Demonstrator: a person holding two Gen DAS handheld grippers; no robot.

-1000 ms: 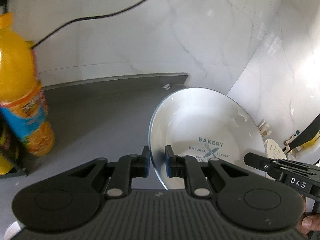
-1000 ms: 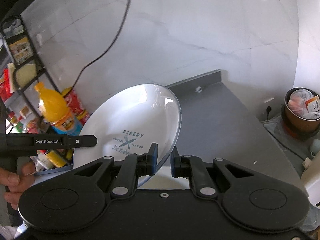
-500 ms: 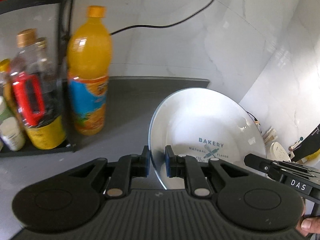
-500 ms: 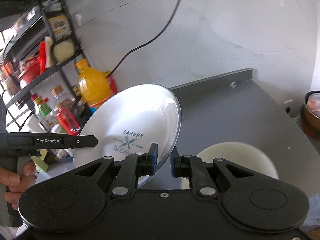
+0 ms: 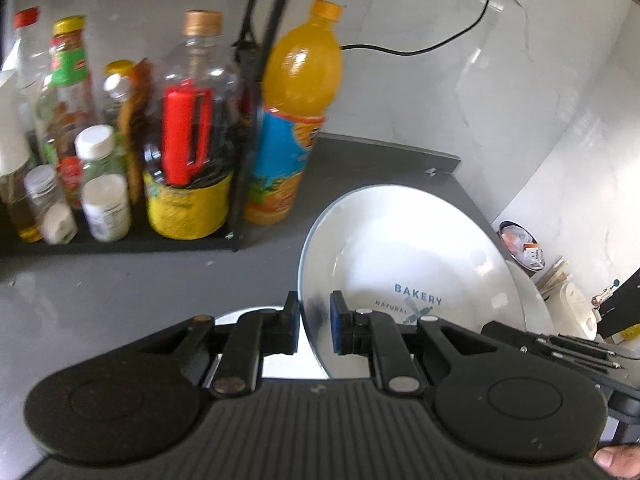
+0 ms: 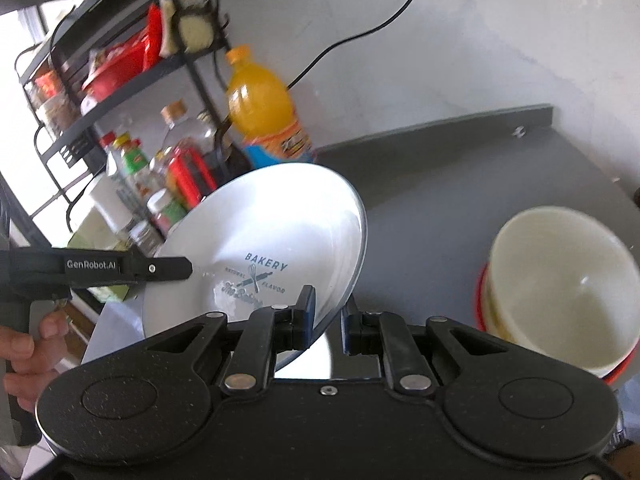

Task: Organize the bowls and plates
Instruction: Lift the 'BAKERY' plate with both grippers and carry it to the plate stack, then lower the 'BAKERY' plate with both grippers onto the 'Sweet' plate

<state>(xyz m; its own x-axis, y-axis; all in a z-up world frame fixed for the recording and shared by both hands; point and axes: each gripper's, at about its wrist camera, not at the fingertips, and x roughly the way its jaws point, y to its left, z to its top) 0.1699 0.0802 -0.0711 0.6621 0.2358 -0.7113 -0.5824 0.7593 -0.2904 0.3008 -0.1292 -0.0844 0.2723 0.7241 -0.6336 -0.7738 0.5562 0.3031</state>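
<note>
A white plate (image 5: 408,256) printed "BAKERY" is held tilted above the grey counter (image 5: 120,292). My left gripper (image 5: 314,320) is shut on its left rim. The same plate (image 6: 272,224) shows in the right wrist view, where my right gripper (image 6: 328,314) is shut on its right rim. Each gripper's body appears in the other's view: the right one (image 5: 552,346) and the left one (image 6: 120,268), held by a hand (image 6: 24,356). A cream bowl (image 6: 560,292) sits on a red-rimmed dish (image 6: 479,292) to the right. A pale dish (image 5: 244,316) shows just under my left fingers.
A black wire rack (image 5: 244,128) crowded with bottles and jars stands at the left on the counter. An orange juice bottle (image 5: 296,108) stands beside it. A black cable (image 5: 440,44) runs along the marble wall. A bin (image 5: 520,246) sits beyond the counter's right end.
Both grippers have carried the plate leftward and downward. The rack of bottles has come into the left view, and the cream bowl has appeared on the right. Both grips are unchanged.
</note>
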